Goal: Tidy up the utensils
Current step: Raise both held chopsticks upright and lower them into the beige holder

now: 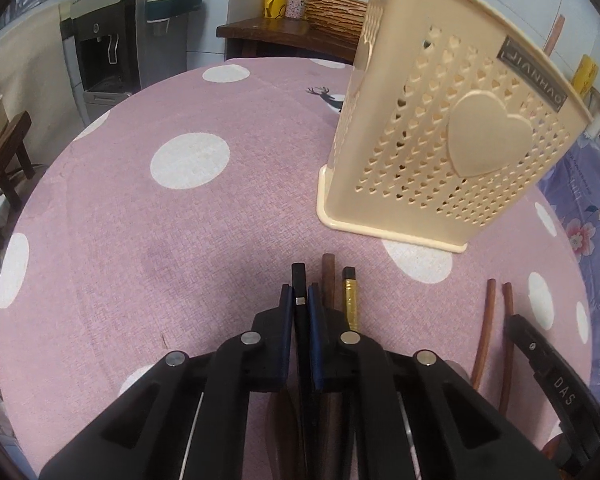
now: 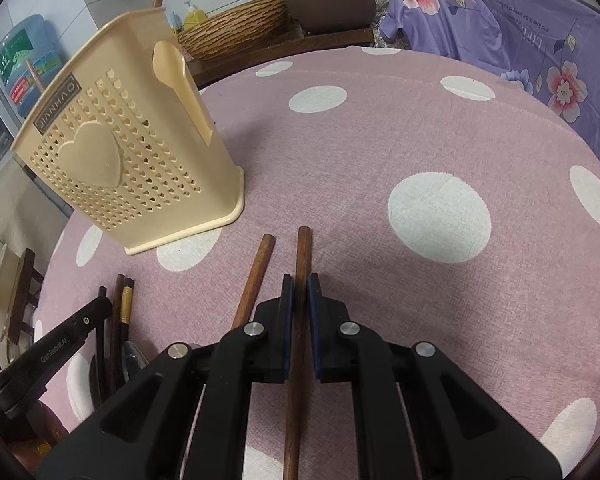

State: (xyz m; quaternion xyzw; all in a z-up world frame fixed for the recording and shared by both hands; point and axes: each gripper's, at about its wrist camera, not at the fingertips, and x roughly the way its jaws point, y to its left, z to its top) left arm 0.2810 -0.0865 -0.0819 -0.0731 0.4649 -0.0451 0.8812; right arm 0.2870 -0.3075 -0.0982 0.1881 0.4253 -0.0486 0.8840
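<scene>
A cream perforated utensil holder (image 1: pixel 440 132) with a heart on its side stands on the pink dotted tablecloth (image 1: pixel 140 240); it shows at the left in the right wrist view too (image 2: pixel 120 160). My left gripper (image 1: pixel 299 300) is shut on a black chopstick (image 1: pixel 299 280). A brown stick (image 1: pixel 329 276) and a black chopstick with a gold band (image 1: pixel 350 300) lie just right of it. My right gripper (image 2: pixel 299 292) is shut on a brown wooden chopstick (image 2: pixel 303 252). A second brown chopstick (image 2: pixel 256 280) lies to its left on the cloth.
In the left wrist view two brown chopsticks (image 1: pixel 496 328) lie at the right beside the other gripper's arm (image 1: pixel 556 384). Behind the table stand a water dispenser (image 1: pixel 108 40), a woven basket (image 1: pixel 336 12) and a floral purple cloth (image 2: pixel 520 40).
</scene>
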